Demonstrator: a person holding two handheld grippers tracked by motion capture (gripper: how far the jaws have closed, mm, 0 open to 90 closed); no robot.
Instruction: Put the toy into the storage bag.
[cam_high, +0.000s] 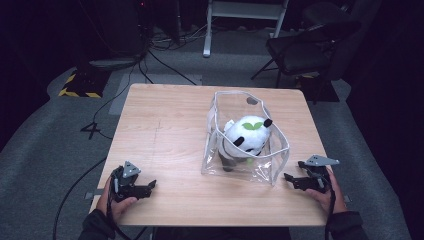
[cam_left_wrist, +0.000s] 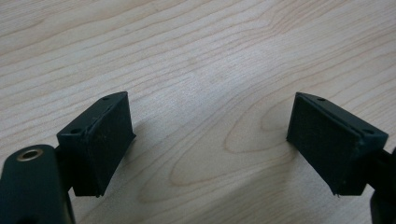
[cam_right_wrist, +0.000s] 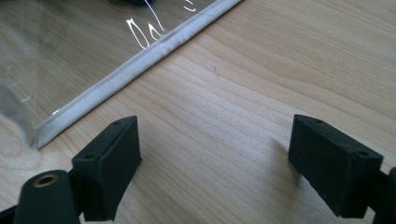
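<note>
The bag (cam_high: 247, 145) stands on the table (cam_high: 165, 130), right of the table's middle. The toy (cam_high: 247, 136) sits inside the bag. The right gripper (cam_high: 294, 180) rests on the table just right of the bag's near corner, its open jaws pointing at the bag; the bag's hem (cam_right_wrist: 135, 65) lies just beyond them. The left gripper (cam_high: 150, 186) lies well left of the bag, by the table's near edge, jaws apart over bare wood. A chair (cam_high: 305, 45) stands behind the bag, beyond the table.
</note>
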